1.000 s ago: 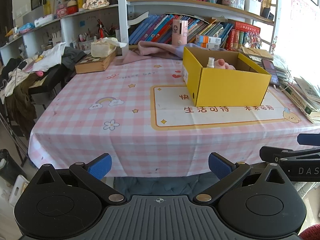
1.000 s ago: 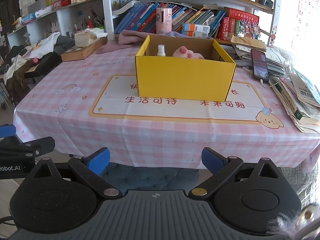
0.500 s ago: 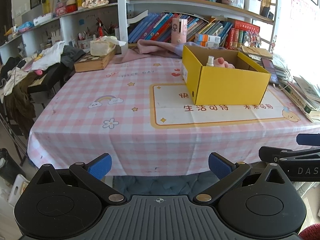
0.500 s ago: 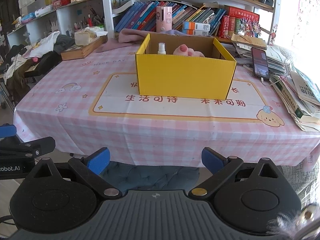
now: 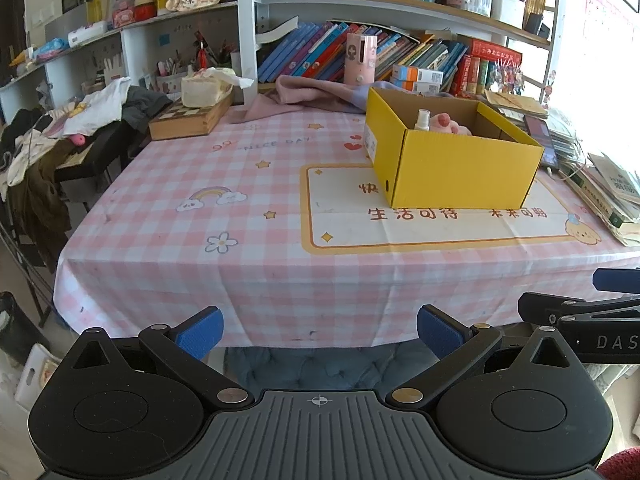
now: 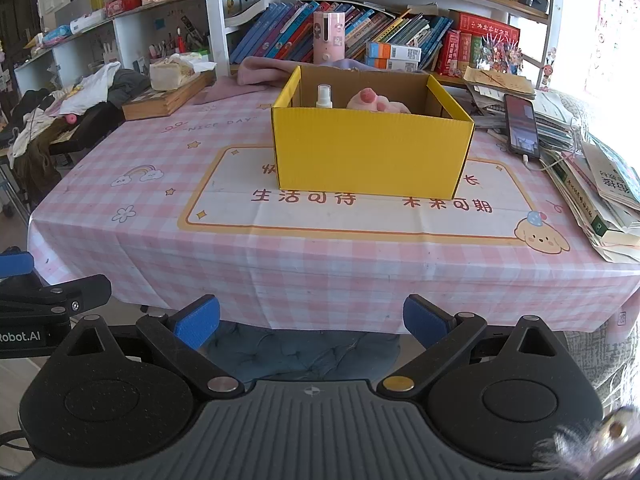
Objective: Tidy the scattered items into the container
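- Sitting on the surface [image 6: 344, 248] is a yellow box [image 6: 372, 156], placed on the white picture part of a pink checked cloth [image 5: 192, 216].
- Inside the box, a small white spray bottle [image 6: 323, 96] is seen standing upright near the left wall.
- Beside the bottle, a pink soft toy [image 6: 374, 102] is seen lying in the box; only its top shows over the rim.
- In the left wrist view, the box is seen at the far right of the surface, turned so one corner points forward.
- The left tongs [image 5: 319, 333] are held wide apart, with nothing between the blue pads [image 5: 200, 332].
- The right tongs [image 6: 311, 321] are held wide apart too, and nothing is held by them.
- Both tongs are kept low in front of the near edge of the surface, well apart from the box.
- The pink cloth between the tongs and the box is seen bare.
- A phone [image 6: 520, 125] is seen lying on a pile of books and papers [image 6: 600, 200] at the right side of the surface.
- A wooden chess box [image 5: 188, 120] is seen at the far left corner, with a tissue pack [image 5: 204, 90] on top of it.
- A pink cloth heap [image 5: 312, 92] is seen lying behind the box, in front of a shelf of books [image 6: 360, 36].
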`<state>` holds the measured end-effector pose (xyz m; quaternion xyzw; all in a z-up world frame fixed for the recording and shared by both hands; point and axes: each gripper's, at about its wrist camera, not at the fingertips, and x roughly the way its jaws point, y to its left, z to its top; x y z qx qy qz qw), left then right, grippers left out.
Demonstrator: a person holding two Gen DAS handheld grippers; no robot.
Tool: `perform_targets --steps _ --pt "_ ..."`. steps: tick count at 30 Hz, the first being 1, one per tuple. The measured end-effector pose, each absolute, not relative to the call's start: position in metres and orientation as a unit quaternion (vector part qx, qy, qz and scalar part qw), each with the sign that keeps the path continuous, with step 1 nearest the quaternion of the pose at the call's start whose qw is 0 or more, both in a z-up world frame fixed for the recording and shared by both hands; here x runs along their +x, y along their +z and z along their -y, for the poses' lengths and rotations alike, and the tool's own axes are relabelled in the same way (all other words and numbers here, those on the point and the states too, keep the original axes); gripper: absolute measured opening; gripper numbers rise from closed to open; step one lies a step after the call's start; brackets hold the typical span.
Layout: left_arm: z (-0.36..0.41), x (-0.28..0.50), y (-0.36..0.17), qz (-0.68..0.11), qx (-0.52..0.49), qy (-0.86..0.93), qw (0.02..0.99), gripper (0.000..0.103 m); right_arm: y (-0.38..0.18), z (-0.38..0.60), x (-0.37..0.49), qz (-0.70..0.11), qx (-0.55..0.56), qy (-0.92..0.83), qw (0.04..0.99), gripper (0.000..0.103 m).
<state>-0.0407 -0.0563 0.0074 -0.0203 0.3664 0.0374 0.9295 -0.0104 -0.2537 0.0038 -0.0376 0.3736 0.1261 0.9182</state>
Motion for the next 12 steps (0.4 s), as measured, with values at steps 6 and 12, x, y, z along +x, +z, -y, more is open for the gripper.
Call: perform_targets --steps 6,12 --pt "0.0575 -0.0424 0.0083 -0.364 -0.016 0.041 0.931 0.103 0.0033 0.2535 -0.0115 -0.373 -0.037 0.128 0.918 0.099" --pt "0.0568 -0.0424 0.0094 -0.364 -0.020 0.037 0.930 0.103 0.0010 0.2506 -0.0140 -0.374 -0.037 0.131 0.917 0.099"
